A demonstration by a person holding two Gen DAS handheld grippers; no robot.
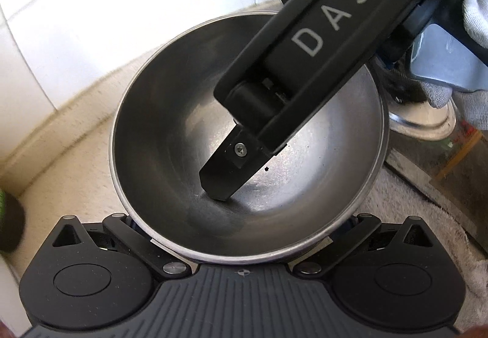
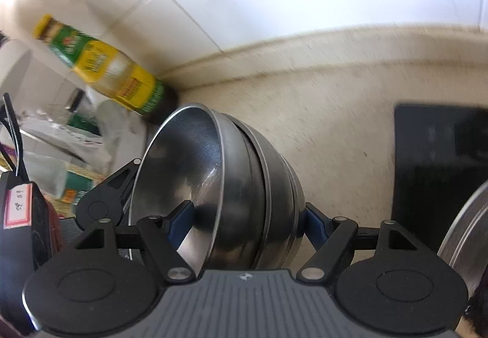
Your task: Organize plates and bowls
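We cannot see the left gripper's (image 1: pixel 244 234) fingertips behind the steel bowls (image 2: pixel 244 194), so its hold is unclear, while our right gripper (image 2: pixel 241 222), marked "DAS", is clamped across the nested, smooth, tilted stack above the beige speckled counter (image 2: pixel 335 112) near a blurred yellow-labelled bottle (image 2: pixel 116 69).
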